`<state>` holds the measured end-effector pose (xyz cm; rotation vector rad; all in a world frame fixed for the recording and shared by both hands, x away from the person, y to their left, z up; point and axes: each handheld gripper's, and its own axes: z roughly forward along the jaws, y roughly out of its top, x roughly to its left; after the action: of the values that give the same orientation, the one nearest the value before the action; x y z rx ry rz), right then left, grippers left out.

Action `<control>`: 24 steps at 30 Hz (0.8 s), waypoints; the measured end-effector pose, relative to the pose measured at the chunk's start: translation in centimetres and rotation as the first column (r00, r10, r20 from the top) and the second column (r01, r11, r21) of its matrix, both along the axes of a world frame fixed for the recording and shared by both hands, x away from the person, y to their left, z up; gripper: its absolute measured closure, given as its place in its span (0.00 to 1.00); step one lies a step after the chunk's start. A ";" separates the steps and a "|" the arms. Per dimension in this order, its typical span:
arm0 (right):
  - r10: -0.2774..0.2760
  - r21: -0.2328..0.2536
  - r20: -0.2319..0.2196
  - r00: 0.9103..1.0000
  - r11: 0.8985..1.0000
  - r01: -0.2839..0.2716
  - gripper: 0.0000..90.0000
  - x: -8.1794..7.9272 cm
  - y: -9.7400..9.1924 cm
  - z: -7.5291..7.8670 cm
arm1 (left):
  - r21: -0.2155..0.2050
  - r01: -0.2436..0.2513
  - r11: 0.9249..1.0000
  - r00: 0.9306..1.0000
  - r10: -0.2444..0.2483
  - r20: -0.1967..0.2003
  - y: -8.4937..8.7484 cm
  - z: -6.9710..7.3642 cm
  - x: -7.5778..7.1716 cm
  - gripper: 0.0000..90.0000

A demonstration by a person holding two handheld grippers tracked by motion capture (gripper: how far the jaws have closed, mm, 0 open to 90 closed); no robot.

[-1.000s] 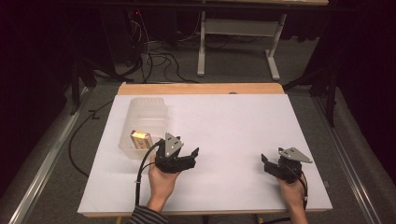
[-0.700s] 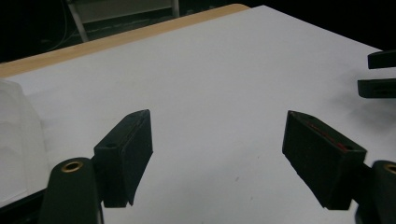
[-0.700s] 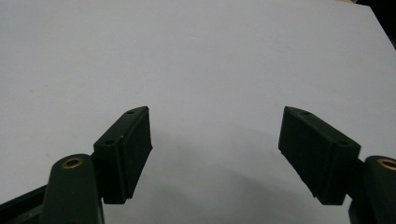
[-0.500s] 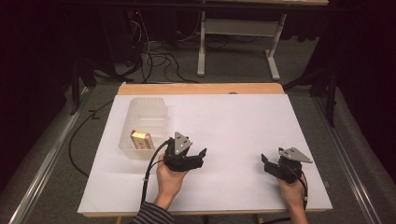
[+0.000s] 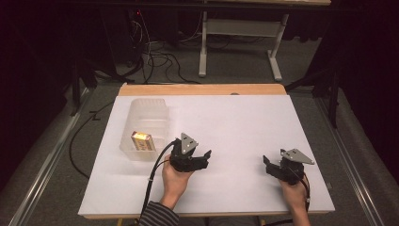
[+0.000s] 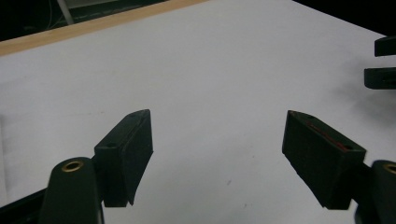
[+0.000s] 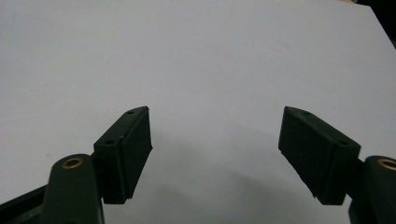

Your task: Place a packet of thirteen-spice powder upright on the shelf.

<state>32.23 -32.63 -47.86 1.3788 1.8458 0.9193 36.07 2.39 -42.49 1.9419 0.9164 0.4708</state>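
A clear plastic bin [image 5: 143, 127] sits at the left of the white tabletop [image 5: 244, 117], with a small yellow-and-white box [image 5: 141, 140] lying inside at its near end. Just to the right of the bin, the left claw [image 5: 203, 158] hovers low above the bare sheet, gripped from below by a hand [image 5: 175, 181] in a striped sleeve [image 5: 157, 216]; a black cable [image 5: 155, 172] trails from it toward the near edge. Its jaws are spread with nothing between them, as the left gripper view confirms, looking across white surface to the wooden strip [image 6: 93, 25] at the far edge. Well apart, at the right near corner, the right claw [image 5: 268, 163] is held by the other hand [image 5: 294, 193], its jaws likewise spread and holding nothing over plain white surface. The box rests in the bin, untouched by either claw.
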 end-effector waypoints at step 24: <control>-0.002 -0.006 -0.003 1.000 1.000 0.002 0.29 0.0 0.0 0.0 | 0.045 -0.013 0.999 0.999 0.015 -0.038 -1.3 -2.7 1.9 0.28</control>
<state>32.27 -32.58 -47.87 1.3795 1.8476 0.9104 37.95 1.13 -45.22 1.9927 0.9522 0.4673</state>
